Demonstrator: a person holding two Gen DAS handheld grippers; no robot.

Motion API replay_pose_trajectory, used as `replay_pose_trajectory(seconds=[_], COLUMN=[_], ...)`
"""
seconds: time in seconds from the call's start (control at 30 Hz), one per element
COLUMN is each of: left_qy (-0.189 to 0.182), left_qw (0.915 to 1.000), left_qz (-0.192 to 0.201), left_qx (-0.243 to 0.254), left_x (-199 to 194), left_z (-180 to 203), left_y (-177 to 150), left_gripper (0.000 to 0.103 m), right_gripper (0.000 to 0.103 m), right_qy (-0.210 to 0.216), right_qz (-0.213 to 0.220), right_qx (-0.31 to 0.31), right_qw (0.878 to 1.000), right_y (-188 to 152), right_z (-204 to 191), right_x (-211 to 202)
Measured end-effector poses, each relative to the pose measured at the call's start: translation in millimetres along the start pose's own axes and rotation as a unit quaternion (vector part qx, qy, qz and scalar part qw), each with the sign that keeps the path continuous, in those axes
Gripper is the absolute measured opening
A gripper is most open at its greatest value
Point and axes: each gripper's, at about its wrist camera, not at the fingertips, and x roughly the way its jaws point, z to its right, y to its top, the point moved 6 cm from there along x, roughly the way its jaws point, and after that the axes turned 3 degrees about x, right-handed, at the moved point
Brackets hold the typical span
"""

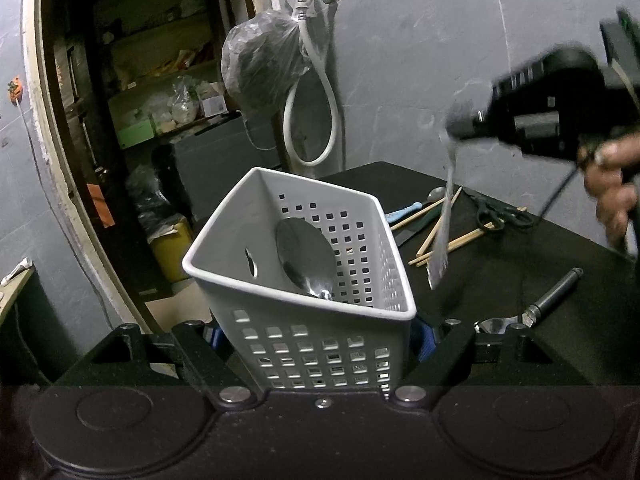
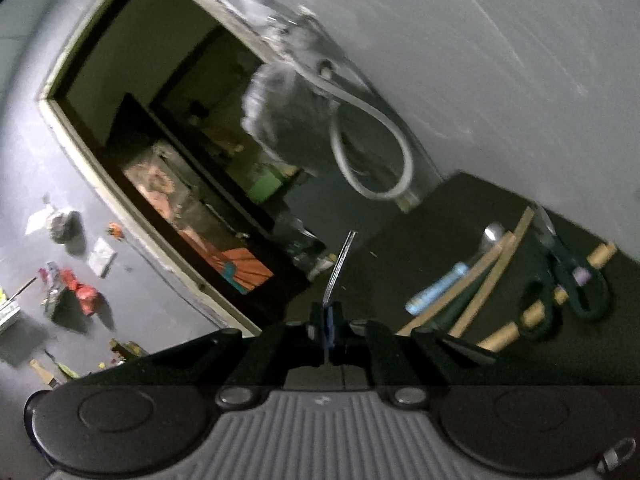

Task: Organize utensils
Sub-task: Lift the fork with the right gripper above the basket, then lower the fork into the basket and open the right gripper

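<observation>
My left gripper (image 1: pixel 320 344) is shut on a white perforated basket (image 1: pixel 248 276), its fingers pressing the two side walls. The basket tilts away from me, and a large metal spoon (image 1: pixel 306 258) leans inside it. At the upper right of the left wrist view, a hand holds my right gripper (image 1: pixel 466 122) above the black table (image 1: pixel 520 288). From it a flat metal utensil (image 1: pixel 442 224) hangs down, blurred, to the right of the basket. The right wrist view shows that gripper (image 2: pixel 329 312) shut on the utensil (image 2: pixel 340 266), seen edge-on and tilted.
On the table lie wooden chopsticks (image 1: pixel 436 228), a blue-handled spoon (image 1: pixel 404 212), black scissors (image 1: pixel 500 210) and a dark-handled tool (image 1: pixel 554 292). A plastic bag (image 1: pixel 264 68) and a white hose (image 1: pixel 308 100) hang from a tap on the grey wall. An open doorway is to the left.
</observation>
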Motion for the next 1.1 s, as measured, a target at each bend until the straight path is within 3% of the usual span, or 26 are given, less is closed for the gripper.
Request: replay_pose_trajectory(seconds=[0.33, 0.57, 1.1], left_qy=[-0.004, -0.003, -0.003], left_qw=[1.0, 1.0, 1.0], left_qz=[0.006, 0.005, 0.006], left_qx=[0.001, 0.001, 0.001], left_x=[-2, -2, -2], left_z=[-3, -3, -3], left_y=[-5, -5, -4], left_gripper=[0.083, 0.083, 0.083], right_gripper=[0.002, 0.002, 0.002], right_qy=[0.099, 0.141, 0.13], right_qz=[0.036, 0.026, -0.027], right_qx=[-0.104, -0.149, -0.252], right_qw=[0.989, 0.978, 0.959], right_y=[24, 15, -43], right_z=[-96, -133, -147], right_x=[-23, -21, 0])
